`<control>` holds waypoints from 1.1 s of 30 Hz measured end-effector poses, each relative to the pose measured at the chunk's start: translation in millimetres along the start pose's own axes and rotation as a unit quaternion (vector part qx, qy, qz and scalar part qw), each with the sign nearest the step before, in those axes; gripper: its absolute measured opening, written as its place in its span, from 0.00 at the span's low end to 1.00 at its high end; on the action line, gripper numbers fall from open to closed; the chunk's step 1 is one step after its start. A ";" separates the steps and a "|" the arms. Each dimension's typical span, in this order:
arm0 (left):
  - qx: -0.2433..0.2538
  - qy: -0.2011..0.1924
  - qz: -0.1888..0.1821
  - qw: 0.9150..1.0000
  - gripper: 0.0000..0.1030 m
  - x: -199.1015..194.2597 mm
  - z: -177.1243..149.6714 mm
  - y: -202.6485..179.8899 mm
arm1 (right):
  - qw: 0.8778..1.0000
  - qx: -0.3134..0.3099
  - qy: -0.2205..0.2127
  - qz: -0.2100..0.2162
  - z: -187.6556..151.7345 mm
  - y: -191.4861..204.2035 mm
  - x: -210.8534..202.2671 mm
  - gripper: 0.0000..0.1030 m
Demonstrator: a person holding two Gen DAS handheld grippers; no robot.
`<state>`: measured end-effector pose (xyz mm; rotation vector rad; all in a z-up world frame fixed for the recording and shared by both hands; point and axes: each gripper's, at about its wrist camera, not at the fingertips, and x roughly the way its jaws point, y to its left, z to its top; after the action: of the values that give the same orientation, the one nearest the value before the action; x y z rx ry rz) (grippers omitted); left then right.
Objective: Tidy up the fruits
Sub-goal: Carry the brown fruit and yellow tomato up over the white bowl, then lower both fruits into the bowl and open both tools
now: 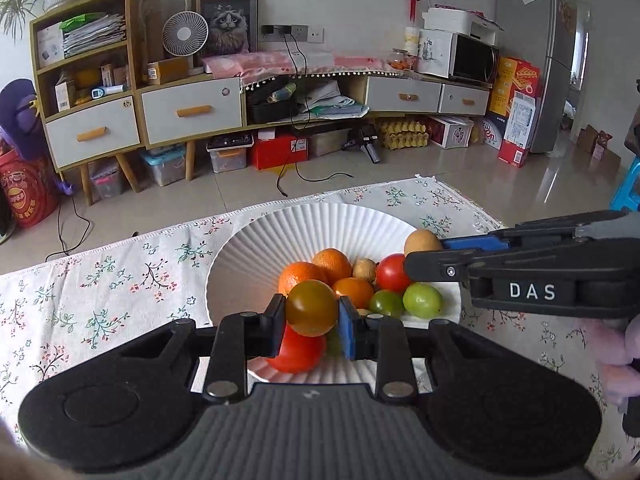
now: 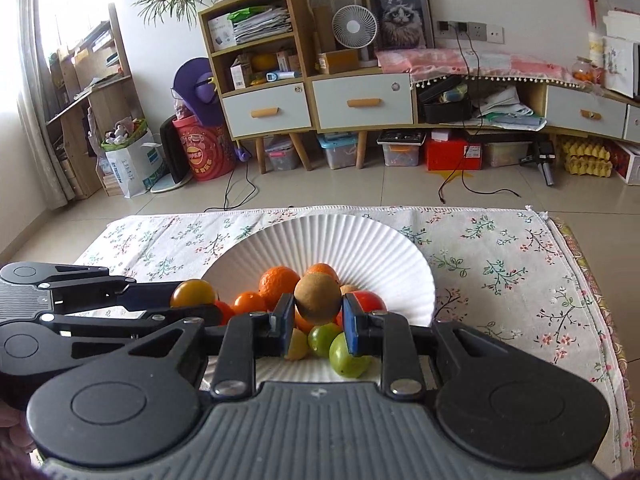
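- Left wrist view: the floral tablecloth (image 1: pixel 120 276) spreads under and ahead of both tools, reaching out to the tiled floor.
- On it, straight ahead of the fingers, stands the white ribbed bowl (image 1: pixel 304 232), its far wall rising behind the fruit.
- Piled in the bowl beyond and below the tips are oranges (image 1: pixel 332 264), a red tomato (image 1: pixel 298 350) right under the left tool, another red tomato (image 1: pixel 392 272), and green fruits (image 1: pixel 422 300).
- The left gripper (image 1: pixel 312 314) is pinching an amber-green tomato (image 1: pixel 311 307) between its pads, held above the pile.
- The right gripper (image 2: pixel 318 312) clamps a round brown fruit (image 2: pixel 318 298), also above the bowl; in the left view its tip reaches in from the right, touching that fruit (image 1: pixel 422 242).
- From the right wrist, the left tool comes in from the left, its tomato (image 2: pixel 193 293) at the bowl's rim (image 2: pixel 430 280).
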<state>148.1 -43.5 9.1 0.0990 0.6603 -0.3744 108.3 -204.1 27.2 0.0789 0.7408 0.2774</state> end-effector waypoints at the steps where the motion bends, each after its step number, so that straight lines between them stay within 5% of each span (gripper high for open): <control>1: -0.003 0.002 0.000 1.000 0.26 4.8 3.6 0.2 | 1.000 0.005 -0.001 -0.002 1.4 -2.2 1.7 0.22; 21: 0.006 0.052 0.052 0.997 0.26 77.9 37.6 -4.6 | 0.996 0.086 0.017 0.003 18.2 -41.1 45.8 0.22; 33: -0.031 0.045 0.029 0.998 0.27 80.0 40.3 8.0 | 0.995 0.096 0.030 0.020 17.1 -42.2 59.1 0.22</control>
<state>232.5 -69.0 -8.7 0.0751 0.7561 -0.2947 170.8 -227.8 -5.9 0.2688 0.8246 0.2462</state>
